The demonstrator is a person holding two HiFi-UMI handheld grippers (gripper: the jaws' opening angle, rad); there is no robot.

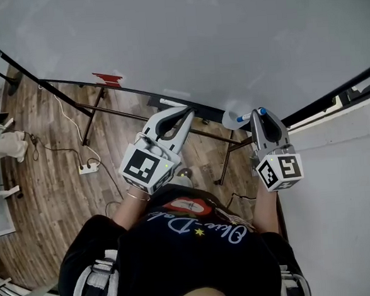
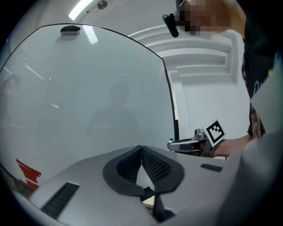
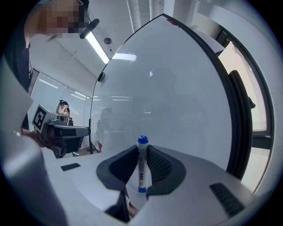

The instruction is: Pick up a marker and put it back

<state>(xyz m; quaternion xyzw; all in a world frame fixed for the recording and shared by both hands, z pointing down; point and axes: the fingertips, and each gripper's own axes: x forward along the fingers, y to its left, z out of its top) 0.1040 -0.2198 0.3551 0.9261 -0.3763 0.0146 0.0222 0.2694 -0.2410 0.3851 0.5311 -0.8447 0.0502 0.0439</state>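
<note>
**Marker in the grip, return to the whiteboard pending**

Nearest the person, the left gripper (image 2: pixel 141 150) is held level in front of the whiteboard (image 2: pixel 88 97). Its jaws are brought together and nothing is caught between them. The right gripper (image 3: pixel 142 149) is held toward the whiteboard's right edge, and its jaws are clamped on the marker (image 3: pixel 141 170). The marker is a white barrel with a blue cap, and the cap stands just past the jaw tips, close to the whiteboard's face. Whether the cap touches the whiteboard cannot be told.

Farther off, a dark rail (image 1: pixel 124 93) is seen along the whiteboard's lower edge. A pale round object (image 1: pixel 230 119) sits at that edge, just beside the marker; what it is cannot be made out.

With the marker already lifted, the put-back step is judged to be in hand. The next move calls for the marker to be brought down to its resting place at the whiteboard's lower edge. The jaws should be parted only once the barrel is supported there, or it may roll or drop to the floor below.
</note>
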